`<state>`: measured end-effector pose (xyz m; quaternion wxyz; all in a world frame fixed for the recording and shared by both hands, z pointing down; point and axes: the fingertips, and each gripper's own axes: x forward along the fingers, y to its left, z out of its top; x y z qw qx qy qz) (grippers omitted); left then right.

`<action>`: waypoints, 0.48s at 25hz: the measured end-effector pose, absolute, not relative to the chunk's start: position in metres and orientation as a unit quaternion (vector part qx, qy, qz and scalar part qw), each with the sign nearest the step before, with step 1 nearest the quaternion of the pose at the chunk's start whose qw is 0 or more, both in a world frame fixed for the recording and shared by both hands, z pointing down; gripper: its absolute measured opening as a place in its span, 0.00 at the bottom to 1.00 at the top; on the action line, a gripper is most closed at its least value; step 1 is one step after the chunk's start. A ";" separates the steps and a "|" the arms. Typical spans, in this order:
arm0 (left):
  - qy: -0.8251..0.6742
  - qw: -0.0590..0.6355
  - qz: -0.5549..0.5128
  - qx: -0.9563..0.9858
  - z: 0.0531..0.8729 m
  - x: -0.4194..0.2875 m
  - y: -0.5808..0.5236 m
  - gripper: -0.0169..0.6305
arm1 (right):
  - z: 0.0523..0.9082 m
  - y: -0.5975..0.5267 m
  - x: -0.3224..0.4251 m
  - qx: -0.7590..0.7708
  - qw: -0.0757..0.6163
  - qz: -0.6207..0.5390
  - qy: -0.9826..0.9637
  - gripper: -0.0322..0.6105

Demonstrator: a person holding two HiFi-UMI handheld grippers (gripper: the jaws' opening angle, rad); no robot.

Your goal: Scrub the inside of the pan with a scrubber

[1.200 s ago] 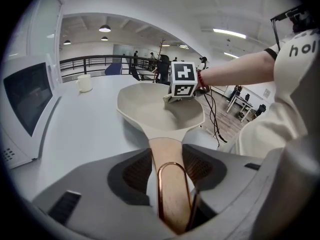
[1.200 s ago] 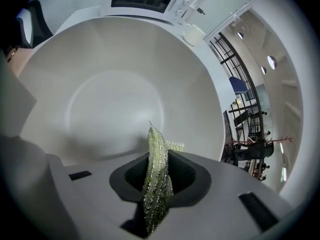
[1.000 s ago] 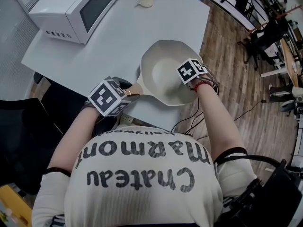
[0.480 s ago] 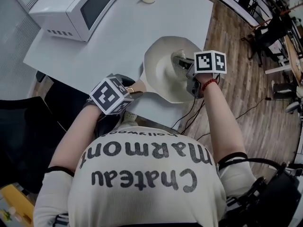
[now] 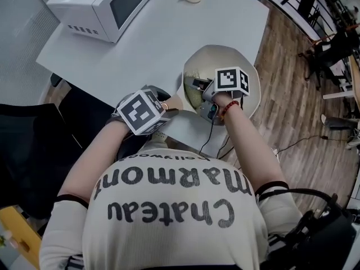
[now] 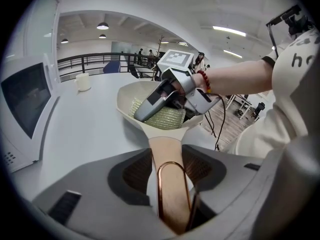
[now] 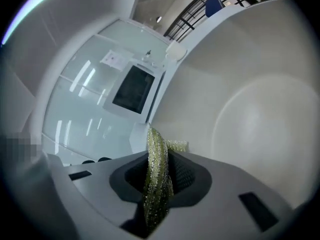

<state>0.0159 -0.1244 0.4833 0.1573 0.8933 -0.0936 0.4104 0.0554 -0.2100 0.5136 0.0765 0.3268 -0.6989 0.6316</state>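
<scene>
A flat, pale grey table top (image 5: 163, 44) stretched out ahead of the jaws of the left gripper (image 6: 170, 171). A white, boxy microwave oven (image 6: 22, 114) with a dark glass door stood on it, ahead of those jaws and off to their left. A small cream cup (image 6: 83, 82) with a handle stood on it too, further ahead and well apart from the microwave oven. A round cream pan (image 6: 125, 101) was just ahead of the jaws, at the near edge. Whether its bottom touched the table top could not be told. Under it all lay a brown wooden floor (image 5: 287, 77).
</scene>
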 end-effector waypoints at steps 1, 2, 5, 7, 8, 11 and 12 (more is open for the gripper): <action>-0.095 0.159 0.409 0.894 0.483 0.016 -0.125 0.34 | 0.519 -0.210 0.057 0.331 0.084 0.638 -0.690 0.14; -0.096 0.161 0.408 0.894 0.483 0.016 -0.125 0.33 | 0.523 -0.210 0.058 0.333 0.087 0.644 -0.683 0.14; -0.096 0.165 0.405 0.894 0.485 0.015 -0.125 0.33 | 0.539 -0.208 0.064 0.344 0.112 0.648 -0.671 0.14; -0.095 0.167 0.404 0.894 0.486 0.015 -0.126 0.33 | 0.552 -0.204 0.071 0.360 0.153 0.632 -0.669 0.14; -0.096 0.168 0.404 0.894 0.485 0.014 -0.126 0.33 | 0.558 -0.201 0.075 0.365 0.174 0.623 -0.669 0.14; -0.099 0.169 0.404 0.894 0.485 0.013 -0.126 0.32 | 0.566 -0.190 0.081 0.364 0.216 0.610 -0.670 0.14; -0.100 0.169 0.405 0.893 0.485 0.013 -0.126 0.32 | 0.568 -0.187 0.082 0.361 0.229 0.606 -0.671 0.14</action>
